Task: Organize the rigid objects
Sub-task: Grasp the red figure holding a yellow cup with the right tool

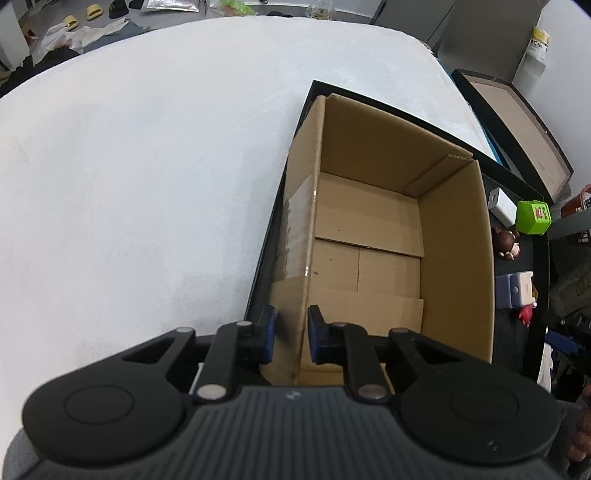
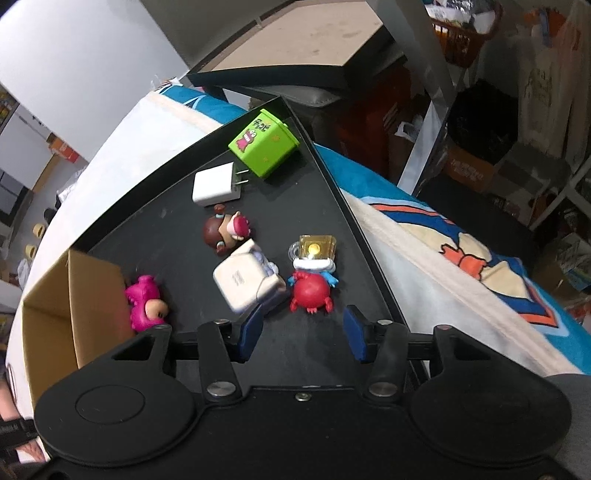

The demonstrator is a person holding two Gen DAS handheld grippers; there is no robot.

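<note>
Fingers of left gripper (image 1: 290,339) pinch cardboard box (image 1: 454,236) wall; right gripper (image 2: 301,334) wide above red crab toy (image 2: 311,291).

White-topped table (image 1: 147,166) amid cluttered shelves (image 2: 554,192) and grey wall (image 1: 480,22)

White worktop (image 1: 147,166) surface; blue, orange and cream patterned blanket (image 2: 461,258) alongside; yellow slippers (image 1: 94,11) on the floor beyond; shelving (image 2: 546,166) behind.
</note>
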